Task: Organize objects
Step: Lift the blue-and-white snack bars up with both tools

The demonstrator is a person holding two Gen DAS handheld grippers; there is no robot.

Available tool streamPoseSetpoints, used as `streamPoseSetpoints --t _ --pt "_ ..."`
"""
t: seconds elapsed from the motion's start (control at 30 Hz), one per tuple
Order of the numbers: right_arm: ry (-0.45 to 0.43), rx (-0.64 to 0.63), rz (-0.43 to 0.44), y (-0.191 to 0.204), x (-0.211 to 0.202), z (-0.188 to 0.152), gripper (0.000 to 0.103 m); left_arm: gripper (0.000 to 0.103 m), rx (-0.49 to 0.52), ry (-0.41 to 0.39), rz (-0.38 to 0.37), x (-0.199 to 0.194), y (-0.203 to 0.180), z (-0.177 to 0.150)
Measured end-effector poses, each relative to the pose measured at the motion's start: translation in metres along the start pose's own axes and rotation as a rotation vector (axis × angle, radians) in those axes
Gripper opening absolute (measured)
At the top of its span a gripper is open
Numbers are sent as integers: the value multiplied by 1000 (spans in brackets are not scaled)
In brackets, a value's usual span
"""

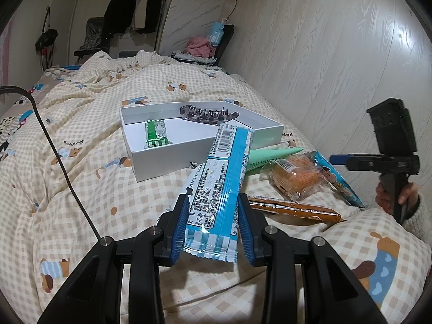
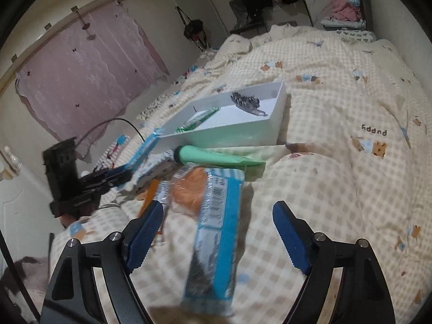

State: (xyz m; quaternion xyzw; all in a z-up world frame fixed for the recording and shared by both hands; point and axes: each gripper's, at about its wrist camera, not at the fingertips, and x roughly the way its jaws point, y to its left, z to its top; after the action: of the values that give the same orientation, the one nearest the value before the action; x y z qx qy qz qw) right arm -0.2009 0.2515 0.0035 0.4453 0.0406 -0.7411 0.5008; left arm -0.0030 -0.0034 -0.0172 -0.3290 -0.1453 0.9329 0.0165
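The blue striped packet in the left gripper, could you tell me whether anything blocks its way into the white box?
Nothing visible does. The blue striped packet, clamped in the left gripper, already reaches over the near wall of the white box; the floor between the green packet and hair claw is free.

Right gripper over checked bedding, jaws wide apart, nothing pressed by the pads. A blue-and-white snack packet lies lengthwise between the jaws, blurred, touching neither pad. Its far end overlaps an orange packet. Beyond these, a green tube lies crosswise just before a white box. Box holds a dark hair claw and a green-striped packet. Left gripper at frame left, grip unreadable. Pink curtain behind.
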Motion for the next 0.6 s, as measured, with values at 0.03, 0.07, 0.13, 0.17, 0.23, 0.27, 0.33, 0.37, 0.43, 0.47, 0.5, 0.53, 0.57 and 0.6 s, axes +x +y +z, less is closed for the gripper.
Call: streamPoseSetpoints --t 0.03,0.07,0.13,0.17,0.23,0.27,0.33,0.37,0.43,0.47,0.5,0.53,0.57,0.6 --pt "9 13 10 -3 4 2 84 39 0 -1 0 0 0 0" --pt "7 24 23 -7 5 2 84 39 0 -2 -1 0 0 0" --pt "-20 50 68 -11 2 1 84 39 0 -4 0 0 0 1" --pt "-33 59 77 -14 1 1 84 39 0 -7 -5 -1 0 0" --pt "-28 71 81 -17 1 1 83 39 0 -8 -5 -1 0 0" --pt "-20 82 96 -19 2 0 82 39 0 -7 -5 -1 0 0" --pt "1 99 91 -21 6 0 80 39 1 -5 -5 -1 0 1" --pt "8 98 89 -21 7 -1 80 39 2 -5 -4 -2 0 1" --pt "19 101 100 -20 10 -3 76 39 4 -1 -6 -1 0 1" --pt "26 105 103 -20 12 -3 75 39 5 6 -6 0 0 0" --pt "32 105 106 -19 14 -4 68 39 6 13 -6 1 -1 0" --pt "33 103 107 -18 15 -4 56 39 7 20 -5 2 -1 0" --pt "39 107 105 -18 17 -4 48 39 7 25 -4 3 -2 0" --pt "46 113 98 -18 18 -3 39 39 6 27 -4 3 -2 0"
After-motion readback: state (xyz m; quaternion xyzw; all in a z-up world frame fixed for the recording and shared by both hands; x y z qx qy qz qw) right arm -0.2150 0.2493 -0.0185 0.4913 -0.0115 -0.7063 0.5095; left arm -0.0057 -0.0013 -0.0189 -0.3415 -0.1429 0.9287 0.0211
